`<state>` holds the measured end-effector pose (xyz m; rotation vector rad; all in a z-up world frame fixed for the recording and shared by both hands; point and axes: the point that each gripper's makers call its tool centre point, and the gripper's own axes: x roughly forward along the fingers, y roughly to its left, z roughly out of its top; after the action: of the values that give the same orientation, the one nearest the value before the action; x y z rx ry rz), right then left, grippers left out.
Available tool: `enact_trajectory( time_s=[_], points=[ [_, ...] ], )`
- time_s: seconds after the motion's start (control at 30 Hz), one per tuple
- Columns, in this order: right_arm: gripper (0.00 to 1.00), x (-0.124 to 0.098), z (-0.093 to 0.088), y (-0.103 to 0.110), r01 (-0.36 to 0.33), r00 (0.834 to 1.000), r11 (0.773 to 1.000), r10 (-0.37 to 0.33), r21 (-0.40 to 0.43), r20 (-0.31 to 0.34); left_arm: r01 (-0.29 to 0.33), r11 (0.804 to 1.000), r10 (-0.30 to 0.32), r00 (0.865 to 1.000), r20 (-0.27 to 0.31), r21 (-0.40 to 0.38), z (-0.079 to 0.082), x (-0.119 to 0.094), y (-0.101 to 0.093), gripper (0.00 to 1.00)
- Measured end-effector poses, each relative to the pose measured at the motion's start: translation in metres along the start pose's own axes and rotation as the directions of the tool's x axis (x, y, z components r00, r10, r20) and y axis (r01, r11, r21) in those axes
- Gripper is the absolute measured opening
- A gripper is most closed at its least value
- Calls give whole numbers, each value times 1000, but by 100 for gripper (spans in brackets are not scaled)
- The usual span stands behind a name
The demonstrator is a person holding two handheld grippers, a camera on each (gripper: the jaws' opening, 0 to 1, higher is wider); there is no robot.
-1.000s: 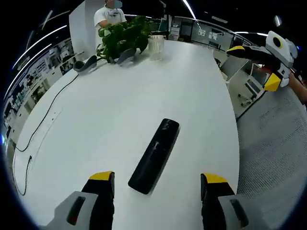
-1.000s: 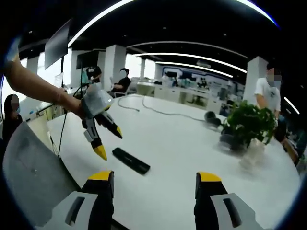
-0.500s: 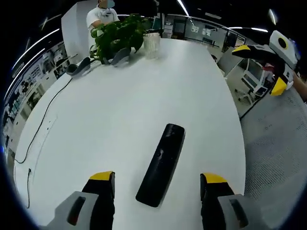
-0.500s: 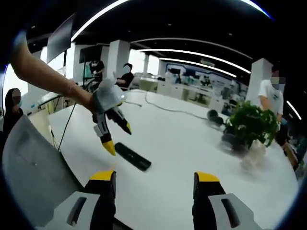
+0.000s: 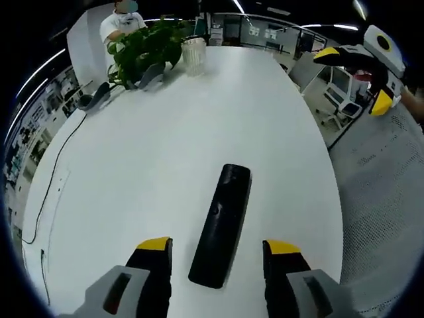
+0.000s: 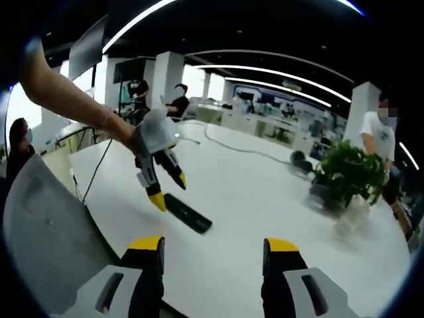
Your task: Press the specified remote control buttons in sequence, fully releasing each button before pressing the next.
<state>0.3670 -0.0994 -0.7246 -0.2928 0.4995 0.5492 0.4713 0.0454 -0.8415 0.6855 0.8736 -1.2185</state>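
A long black remote control lies flat on the white table, its near end between the jaws of my left gripper. Those jaws stand open just above the table, one on each side of the remote, touching nothing. In the right gripper view a person's arm holds the left gripper just over the left end of the remote. My right gripper is open and empty, held back off the table's edge. It also shows as the right gripper in the air beyond the table's right edge.
A leafy potted plant and a ribbed glass vase stand at the table's far end, with a black cable along the left side. A grey mesh chair is beside me. People sit and stand in the background.
The left gripper has come down nearer the remote, which now sits straighter between its jaws, and the jaws have narrowed a little. The right gripper has barely moved.
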Motion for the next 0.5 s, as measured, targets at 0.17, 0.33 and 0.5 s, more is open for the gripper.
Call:
enact_trajectory(
  time_s=[0.17,0.33,0.5],
  points=[
    [56,0,0,0,-2,1000,1000,2,-1,-1,10,1000,-10,1000,-8,22,1,3,-2,45],
    [55,0,0,1,-5,1000,1000,5,-4,-3,14,1000,-13,1000,-21,22,-2,6,-1,40],
    [54,0,-1,1,-4,1000,1000,4,-6,-8,17,1000,-17,1000,-18,25,0,8,-1,38]
  ],
)
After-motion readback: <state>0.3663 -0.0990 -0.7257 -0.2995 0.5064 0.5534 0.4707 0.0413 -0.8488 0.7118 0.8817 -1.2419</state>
